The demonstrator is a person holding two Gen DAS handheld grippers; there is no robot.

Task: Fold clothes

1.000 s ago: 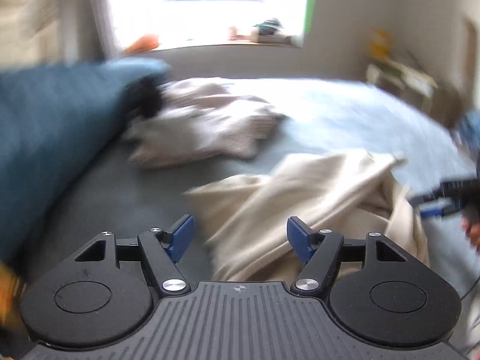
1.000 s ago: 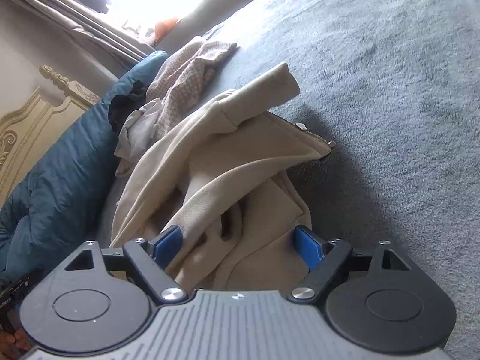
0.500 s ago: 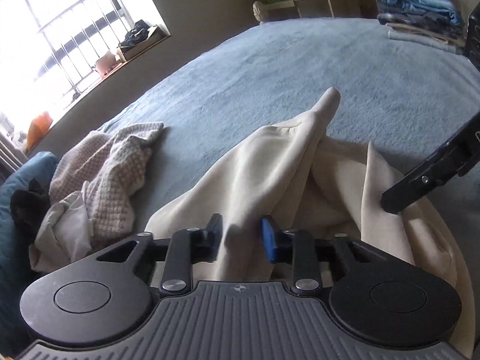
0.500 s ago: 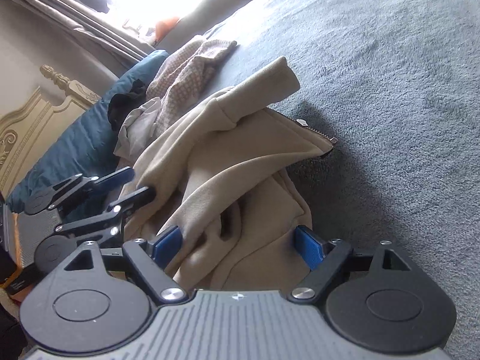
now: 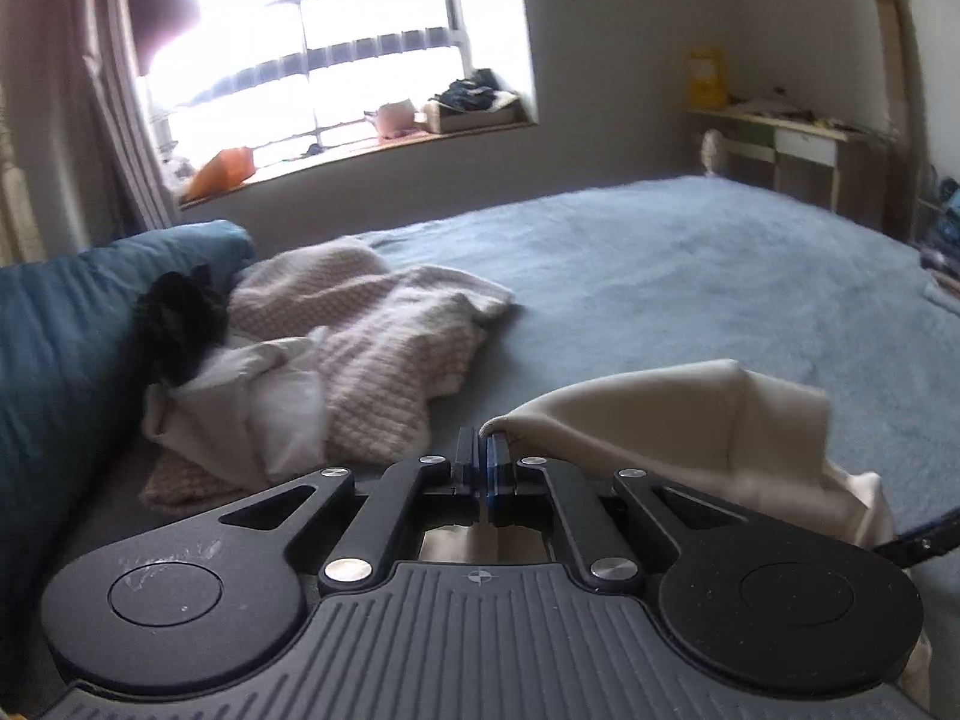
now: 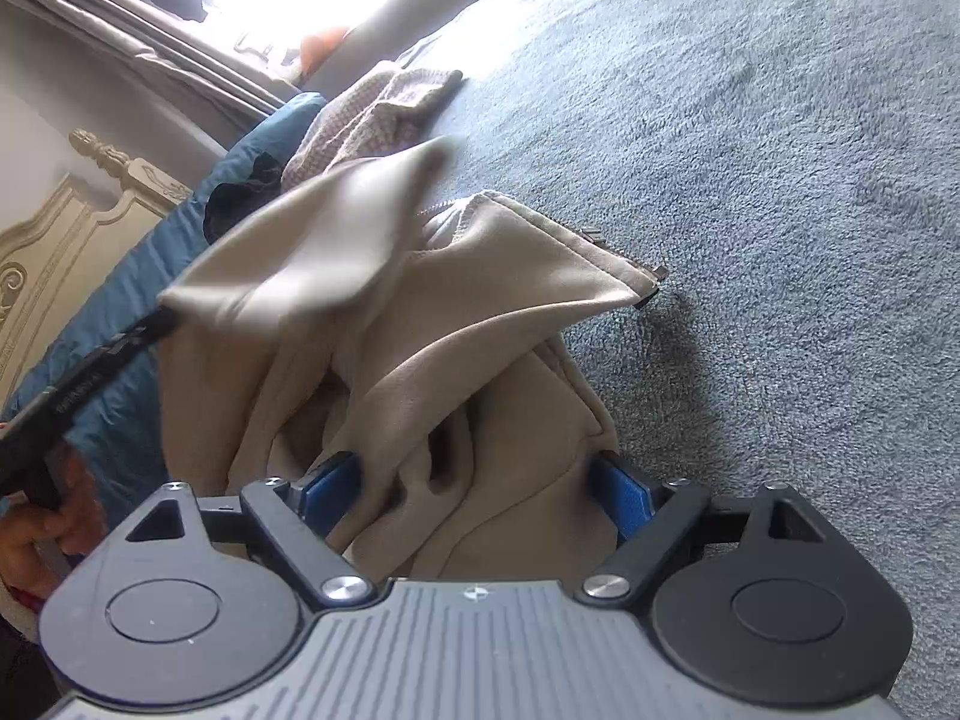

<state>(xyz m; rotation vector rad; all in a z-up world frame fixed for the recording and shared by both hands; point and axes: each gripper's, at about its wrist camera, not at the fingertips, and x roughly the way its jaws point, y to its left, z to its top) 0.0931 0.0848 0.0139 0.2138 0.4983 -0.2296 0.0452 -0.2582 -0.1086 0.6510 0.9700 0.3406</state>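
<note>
Left gripper (image 5: 483, 441), fingers pressed together, pinches an edge of the cream zip-up fleece garment (image 6: 432, 324), lifting it above the blue-grey plush bedspread (image 6: 750, 138). Right gripper (image 6: 474, 492), jaws spread wide, straddles the garment's lower folds.

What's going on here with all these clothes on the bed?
Someone holding a pair of tongs in each hand is sorting laundry on the bed. The left tongs are shut on a corner of a beige garment, lifting it. The right tongs are open around its bunched lower part. A knitted sweater lies nearby, unfolded.
</note>
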